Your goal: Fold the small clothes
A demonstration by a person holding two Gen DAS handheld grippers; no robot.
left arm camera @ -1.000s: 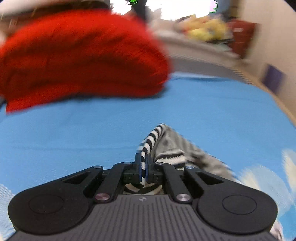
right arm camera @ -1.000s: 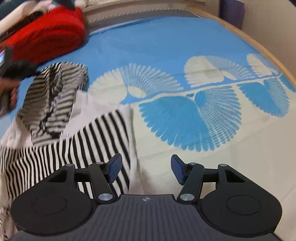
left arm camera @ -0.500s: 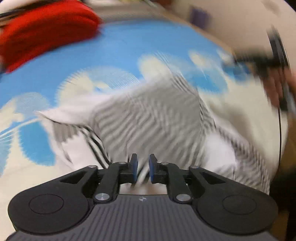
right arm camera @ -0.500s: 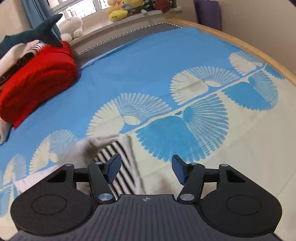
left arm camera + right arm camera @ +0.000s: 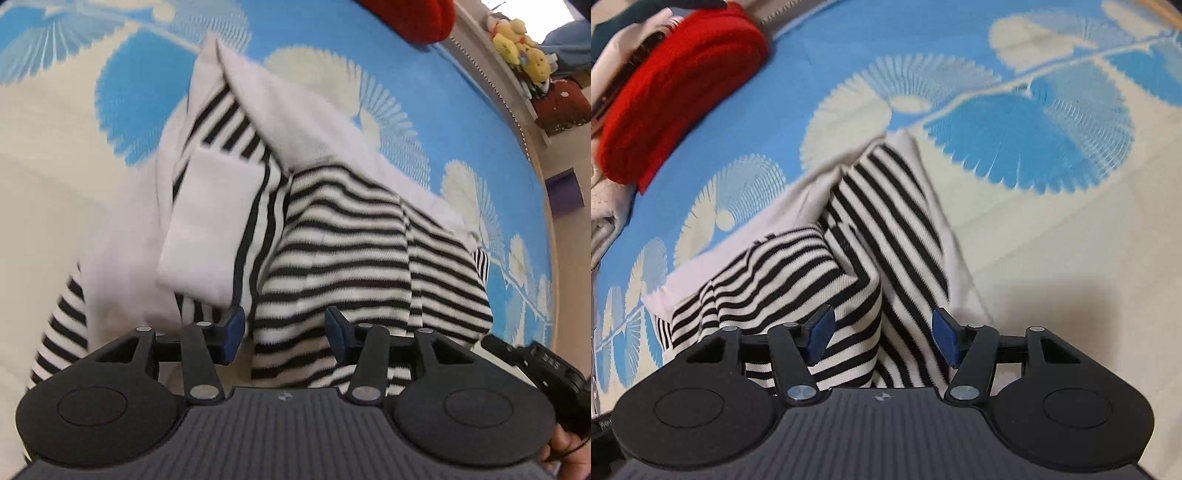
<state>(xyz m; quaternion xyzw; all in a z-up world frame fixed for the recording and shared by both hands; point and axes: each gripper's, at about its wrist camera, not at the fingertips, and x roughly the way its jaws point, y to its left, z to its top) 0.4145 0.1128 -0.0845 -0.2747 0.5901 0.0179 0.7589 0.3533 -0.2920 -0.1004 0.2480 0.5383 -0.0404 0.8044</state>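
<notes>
A small black-and-white striped garment (image 5: 343, 236) with white panels lies partly folded on the blue and cream bedspread (image 5: 44, 147). In the left wrist view a striped flap lies over its middle, and a white patch (image 5: 210, 225) sits left of it. My left gripper (image 5: 282, 328) hovers just above the near edge of that flap; its jaws are opening and the pads press on nothing. In the right wrist view the same striped garment (image 5: 879, 221) lies below my right gripper (image 5: 882, 334), which stands open over the fold with no cloth pinched.
A folded red knit (image 5: 676, 85) lies at the far left of the bedspread (image 5: 1052, 240) with pale clothes beside it. Plush toys (image 5: 517, 48) sit on a ledge beyond the bed's wooden edge. A person's hand (image 5: 561, 446) holds the other gripper at the lower right.
The left gripper, shut on a striped edge a second ago, swept across the garment, let the cloth go and its jaws spread. The right gripper dipped lower over the folded cloth, still open.
</notes>
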